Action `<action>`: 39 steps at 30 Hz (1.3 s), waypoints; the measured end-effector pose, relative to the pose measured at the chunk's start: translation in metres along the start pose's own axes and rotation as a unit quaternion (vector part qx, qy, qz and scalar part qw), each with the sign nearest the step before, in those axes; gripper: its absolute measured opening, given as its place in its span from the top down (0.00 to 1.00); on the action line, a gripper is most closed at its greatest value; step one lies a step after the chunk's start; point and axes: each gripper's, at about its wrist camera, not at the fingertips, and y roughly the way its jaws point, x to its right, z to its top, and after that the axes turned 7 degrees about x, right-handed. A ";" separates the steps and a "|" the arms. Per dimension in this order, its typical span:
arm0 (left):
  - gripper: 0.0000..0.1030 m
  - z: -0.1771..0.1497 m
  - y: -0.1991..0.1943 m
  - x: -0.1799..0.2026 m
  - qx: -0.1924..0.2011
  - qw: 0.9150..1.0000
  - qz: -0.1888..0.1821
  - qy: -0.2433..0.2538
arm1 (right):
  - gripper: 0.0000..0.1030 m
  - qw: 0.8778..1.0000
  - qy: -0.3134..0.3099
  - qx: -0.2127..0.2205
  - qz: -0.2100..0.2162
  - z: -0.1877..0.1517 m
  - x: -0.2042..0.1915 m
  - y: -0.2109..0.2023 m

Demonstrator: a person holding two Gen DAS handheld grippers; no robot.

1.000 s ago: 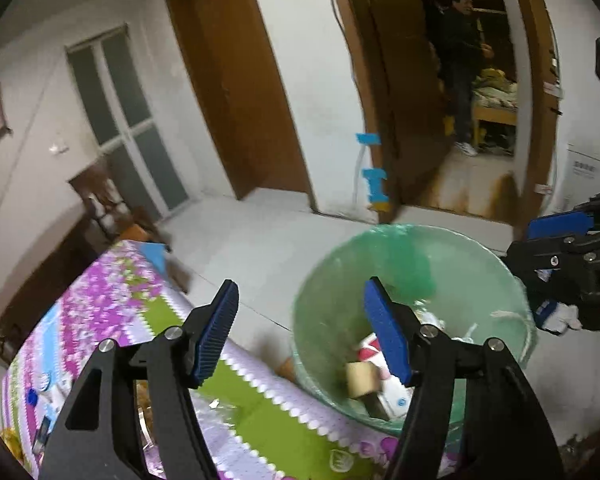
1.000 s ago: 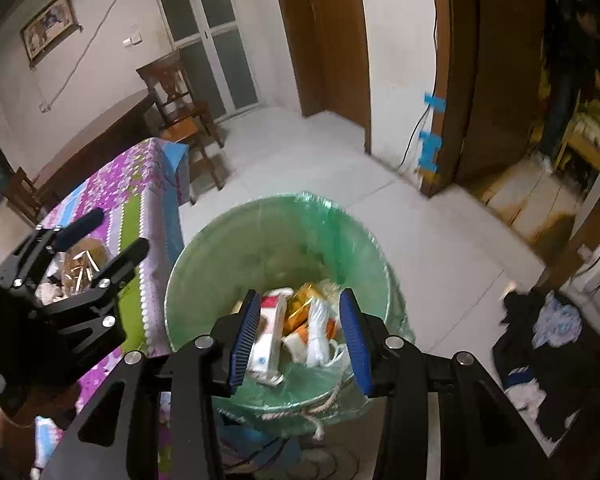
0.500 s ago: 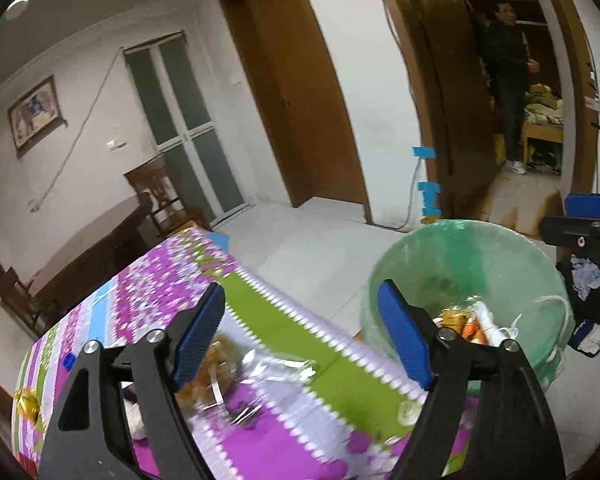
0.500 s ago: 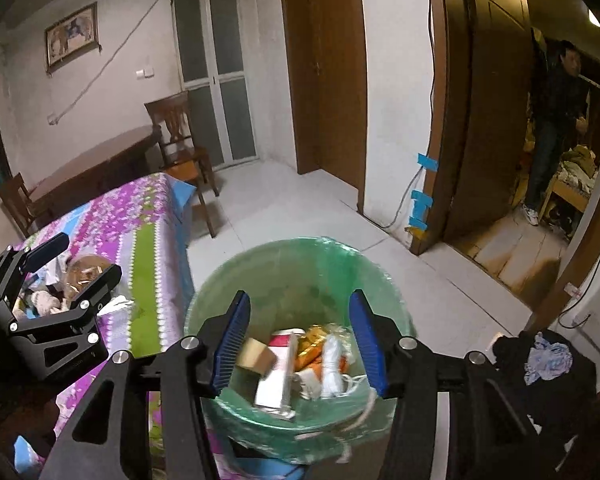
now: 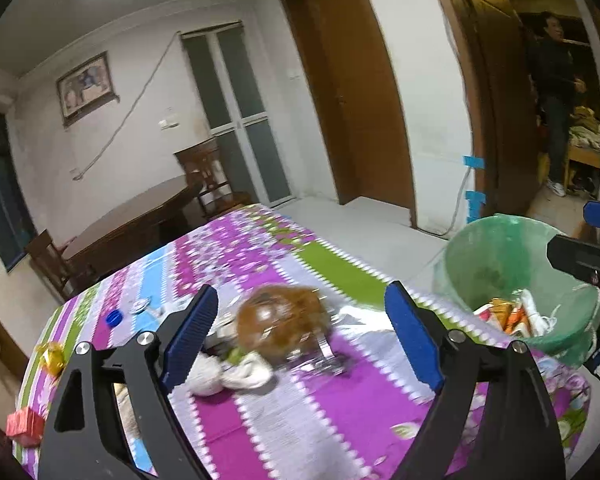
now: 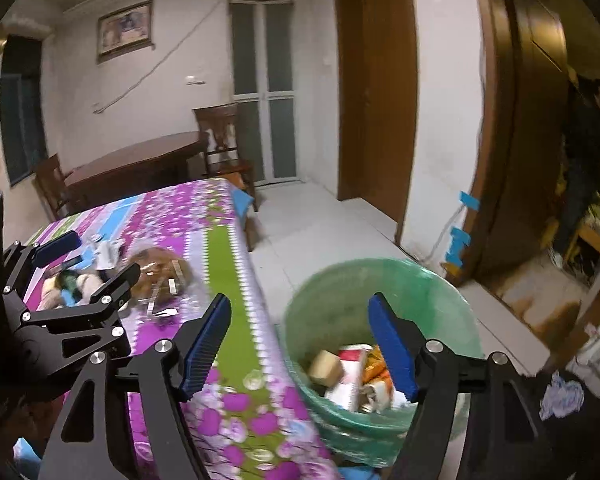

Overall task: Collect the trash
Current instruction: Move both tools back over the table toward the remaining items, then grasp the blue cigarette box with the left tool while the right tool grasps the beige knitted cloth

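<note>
A flowered purple and green tablecloth carries the trash: a brown crumpled clear bag, white wadded tissue, a blue cap, a gold wrapper and a red box. My left gripper hovers above and short of the brown bag, jaws opening, nothing between them. A green-lined bin with wrappers and cartons stands at the table's right end. My right gripper hangs over the bin's near rim, jaws opening, empty.
A dark wooden table with chairs stands at the back by the glass door. A person stands in the open doorway at right. Dark clothes lie on the floor right of the bin.
Both views have swung left from the bin toward the table. The bin has slid to the right of each view, the brown bag has come into the left view, and both pairs of jaws have widened.
</note>
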 end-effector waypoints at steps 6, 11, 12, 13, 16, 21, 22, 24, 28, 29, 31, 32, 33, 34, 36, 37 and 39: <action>0.19 -0.016 0.000 -0.038 -0.022 0.999 0.025 -0.030 | 0.29 0.999 -0.016 -0.003 0.030 0.001 -0.038 0.008; 0.19 -0.023 -0.003 -0.067 -0.028 0.997 0.047 -0.052 | 0.28 0.999 -0.021 -0.011 0.047 0.000 -0.058 0.021; 0.18 -0.024 -0.004 -0.075 -0.028 0.997 0.054 -0.057 | 0.28 0.998 -0.022 -0.014 0.051 0.000 -0.062 0.023; 0.18 -0.025 -0.003 -0.080 -0.028 0.996 0.058 -0.060 | 0.28 0.998 -0.022 -0.015 0.054 -0.001 -0.064 0.023; 0.18 -0.025 -0.004 -0.100 -0.032 0.994 0.070 -0.082 | 0.28 0.997 -0.029 -0.019 0.070 -0.001 -0.080 0.029; 0.17 -0.020 -0.005 -0.149 -0.034 0.986 0.096 -0.129 | 0.28 0.993 -0.054 -0.017 0.100 0.001 -0.114 0.034; 0.17 -0.020 -0.004 -0.164 -0.040 0.984 0.102 -0.141 | 0.28 0.992 -0.061 -0.017 0.106 0.001 -0.121 0.034; 0.17 -0.021 -0.002 -0.190 -0.058 0.979 0.111 -0.159 | 0.27 0.990 -0.073 -0.017 0.120 0.002 -0.134 0.036; 0.20 -0.033 0.011 -0.244 -0.105 0.966 0.115 -0.206 | 0.25 0.983 -0.085 -0.029 0.159 0.004 -0.158 0.045; 0.21 -0.036 0.013 -0.256 -0.112 0.962 0.113 -0.221 | 0.25 0.982 -0.086 -0.032 0.166 0.005 -0.161 0.046; 0.21 -0.043 0.013 -0.272 -0.120 0.957 0.107 -0.243 | 0.25 0.979 -0.087 -0.039 0.180 0.005 -0.170 0.049; 0.21 -0.046 0.013 -0.278 -0.124 0.955 0.103 -0.249 | 0.25 0.977 -0.090 -0.044 0.188 0.005 -0.176 0.052; 0.21 -0.049 0.014 -0.283 -0.128 0.954 0.101 -0.251 | 0.25 0.975 -0.095 -0.048 0.196 0.005 -0.182 0.054; 0.21 -0.052 0.015 -0.286 -0.130 0.954 0.100 -0.249 | 0.25 0.972 -0.100 -0.051 0.204 0.004 -0.187 0.054; 0.23 -0.059 0.017 -0.291 -0.132 0.954 0.104 -0.249 | 0.25 0.964 -0.115 -0.062 0.233 0.001 -0.202 0.056; 0.25 -0.062 0.018 -0.294 -0.133 0.951 0.109 -0.256 | 0.25 0.957 -0.125 -0.072 0.250 -0.002 -0.213 0.056; 0.30 -0.070 0.028 -0.303 -0.142 0.942 0.117 -0.281 | 0.26 0.947 -0.143 -0.083 0.276 -0.006 -0.231 0.057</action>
